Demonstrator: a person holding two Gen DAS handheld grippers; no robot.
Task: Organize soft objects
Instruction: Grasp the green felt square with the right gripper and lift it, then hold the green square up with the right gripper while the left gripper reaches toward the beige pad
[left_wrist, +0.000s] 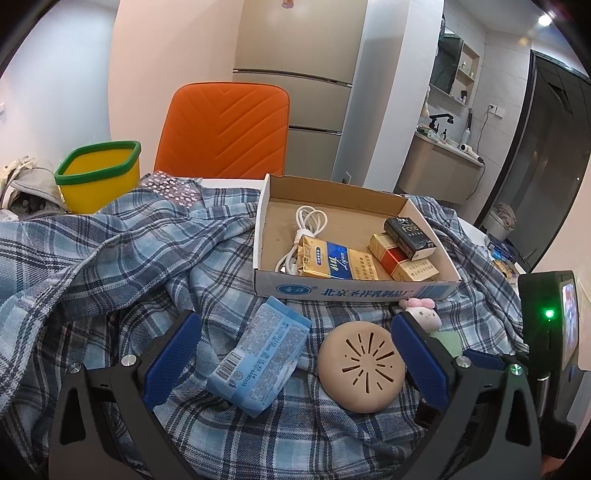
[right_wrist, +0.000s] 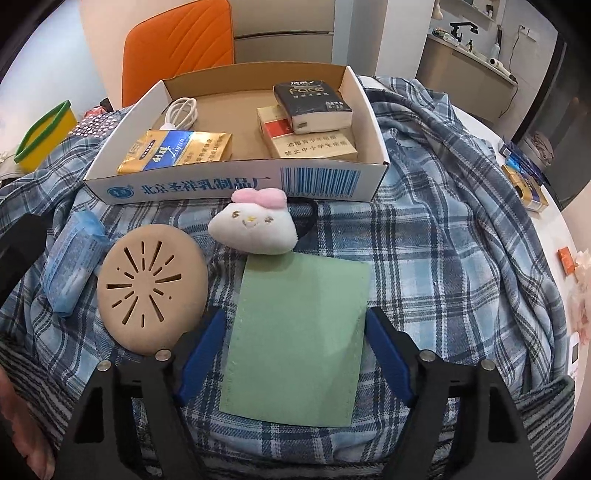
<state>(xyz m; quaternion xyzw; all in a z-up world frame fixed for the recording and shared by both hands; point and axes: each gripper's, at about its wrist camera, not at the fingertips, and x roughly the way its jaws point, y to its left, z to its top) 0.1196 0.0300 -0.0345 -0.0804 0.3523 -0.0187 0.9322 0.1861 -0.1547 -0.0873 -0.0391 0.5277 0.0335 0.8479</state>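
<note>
My left gripper (left_wrist: 295, 362) is open low over the plaid cloth (left_wrist: 110, 240). Between its blue pads lie a blue tissue pack (left_wrist: 258, 354) and a tan round pad with slots (left_wrist: 362, 365). A white plush with a pink bow (left_wrist: 424, 312) sits just beyond the right pad. In the right wrist view my right gripper (right_wrist: 295, 350) points down and straddles a flat green cloth (right_wrist: 299, 332). Its pads stand at the cloth's side edges and the cloth lies unwrinkled. The plush (right_wrist: 255, 225) rests on that cloth's far edge, with the tan pad (right_wrist: 151, 288) and tissue pack (right_wrist: 70, 266) to the left.
A shallow cardboard box (right_wrist: 221, 184) behind the plush holds cigarette packs, a black tissue pack and a white cable. A yellow bin with a green rim (left_wrist: 98, 173) and an orange chair (left_wrist: 225, 125) stand behind. Small packs (right_wrist: 528, 188) lie at the table's right edge.
</note>
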